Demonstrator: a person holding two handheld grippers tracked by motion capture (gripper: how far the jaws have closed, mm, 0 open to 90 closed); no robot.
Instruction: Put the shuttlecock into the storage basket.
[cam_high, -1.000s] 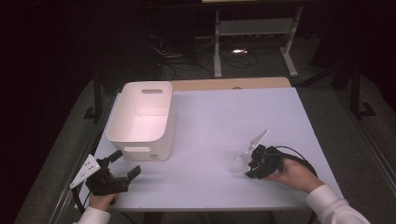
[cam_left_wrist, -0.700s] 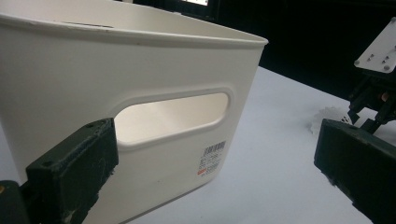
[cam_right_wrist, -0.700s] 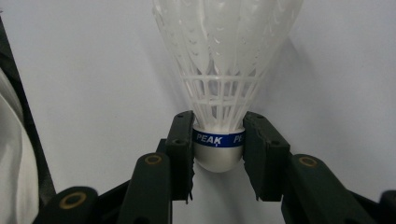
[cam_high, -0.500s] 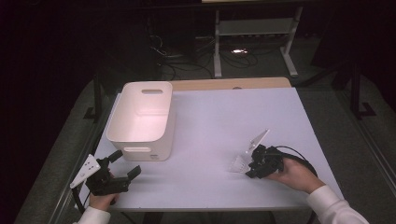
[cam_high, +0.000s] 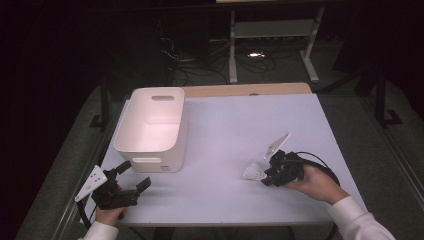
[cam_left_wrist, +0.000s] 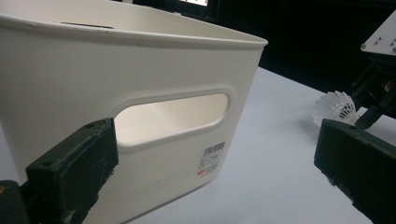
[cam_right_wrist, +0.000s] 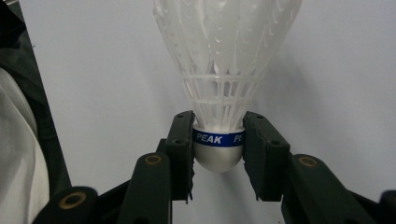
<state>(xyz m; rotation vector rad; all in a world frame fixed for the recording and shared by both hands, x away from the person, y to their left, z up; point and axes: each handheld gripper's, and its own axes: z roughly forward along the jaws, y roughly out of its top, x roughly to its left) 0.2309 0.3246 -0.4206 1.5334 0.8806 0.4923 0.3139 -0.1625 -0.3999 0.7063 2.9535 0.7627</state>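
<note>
From the high view, a white rectangular plastic bin with cut-out handles (cam_high: 152, 129) sits on the left half of the pale lavender table top (cam_high: 240, 125), and no writing can be read from up there. The left gripper (cam_high: 131, 177) hovers at the near left corner just in front of the bin, jaws spread wide with nothing between them. Over on the right, the right gripper (cam_high: 260, 175) is low on the table, clenched on a white plastic shuttlecock (cam_high: 254, 171) whose skirt points left toward the bin. In the left gripper view, the bin's near wall (cam_left_wrist: 140, 84) has a small barcode sticker (cam_left_wrist: 212, 161) under the handle slot, with a red mark at the bottom, but the print is too tiny to read. The two black jaws stand far apart, touching nothing, and the shuttlecock (cam_left_wrist: 337, 107) shows well off at the right. In the right gripper view, the jaws squeeze the shuttlecock's rounded cork base (cam_right_wrist: 218, 149) from both sides, right at a blue band reading "PEAK", with further letters cut off by the jaw.
</note>
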